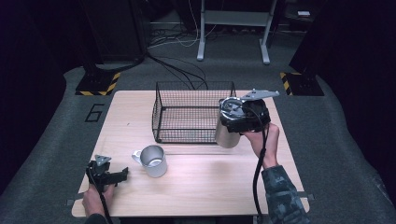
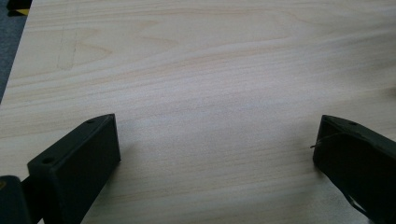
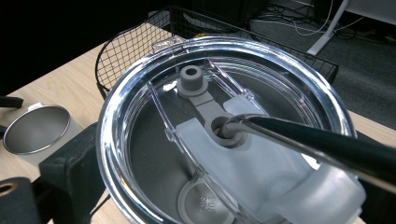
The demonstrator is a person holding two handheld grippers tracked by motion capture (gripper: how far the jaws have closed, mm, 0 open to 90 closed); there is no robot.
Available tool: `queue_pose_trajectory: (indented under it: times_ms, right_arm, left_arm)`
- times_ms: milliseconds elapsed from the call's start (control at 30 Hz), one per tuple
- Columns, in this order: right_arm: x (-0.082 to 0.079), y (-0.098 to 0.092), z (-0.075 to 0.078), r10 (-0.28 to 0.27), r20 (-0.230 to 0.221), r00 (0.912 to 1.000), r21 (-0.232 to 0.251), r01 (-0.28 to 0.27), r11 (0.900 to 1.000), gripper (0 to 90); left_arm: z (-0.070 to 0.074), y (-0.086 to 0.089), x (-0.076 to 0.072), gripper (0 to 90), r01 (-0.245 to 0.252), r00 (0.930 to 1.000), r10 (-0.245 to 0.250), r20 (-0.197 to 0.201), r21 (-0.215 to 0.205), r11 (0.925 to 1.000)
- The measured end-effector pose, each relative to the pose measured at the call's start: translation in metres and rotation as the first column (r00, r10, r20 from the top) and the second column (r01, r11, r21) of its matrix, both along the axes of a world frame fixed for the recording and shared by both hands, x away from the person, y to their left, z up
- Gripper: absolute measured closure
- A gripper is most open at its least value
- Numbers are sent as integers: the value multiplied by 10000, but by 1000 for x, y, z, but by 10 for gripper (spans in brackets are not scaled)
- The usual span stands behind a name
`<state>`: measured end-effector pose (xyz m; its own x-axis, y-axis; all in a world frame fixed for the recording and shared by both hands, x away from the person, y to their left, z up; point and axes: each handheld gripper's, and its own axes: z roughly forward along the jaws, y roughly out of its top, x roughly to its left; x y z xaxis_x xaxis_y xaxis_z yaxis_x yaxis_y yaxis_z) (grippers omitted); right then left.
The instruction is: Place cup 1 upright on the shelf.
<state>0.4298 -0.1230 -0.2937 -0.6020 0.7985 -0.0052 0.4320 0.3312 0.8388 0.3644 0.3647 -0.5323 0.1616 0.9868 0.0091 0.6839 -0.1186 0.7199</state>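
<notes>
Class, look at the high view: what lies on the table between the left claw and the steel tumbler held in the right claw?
In the high view, a metal mug stands between the left claw and the tumbler; otherwise bare table.

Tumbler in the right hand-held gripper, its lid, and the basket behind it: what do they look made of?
Tumbler: apparently brushed steel, with a dull silver sheen. Lid: clear glossy plastic, since the inside shows through, with a grey, rubbery-looking stopper and a straw through it. Basket: thin dark wire mesh, likely coated metal.
</notes>
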Motion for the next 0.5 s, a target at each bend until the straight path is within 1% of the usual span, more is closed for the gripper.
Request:
queue_pose_trajectory:
  times_ms: [67,100,267,333,500]
  right_arm:
    - [3,1,3,-109,15,9999,-8,109,9999,34]
    - [4,1,5,-60,74,10000,-112,61,9999,34]
    - [9,4,12,-67,165,9998,-185,70,9998,34]
    - [11,6,15,0,283,9996,-338,9,9994,35]
    - [18,10,20,-53,346,9994,-320,64,9995,34]
  left_arm:
    - [0,0,0,5,-3,10000,3,4,-1,10000]
    - [0,0,0,5,-4,10000,4,4,-1,10000]
    - [0,0,0,5,0,10000,0,3,4,10000]
    - [0,0,0,5,0,10000,0,1,3,10000]
    - [0,0,0,5,-1,10000,1,3,4,10000]
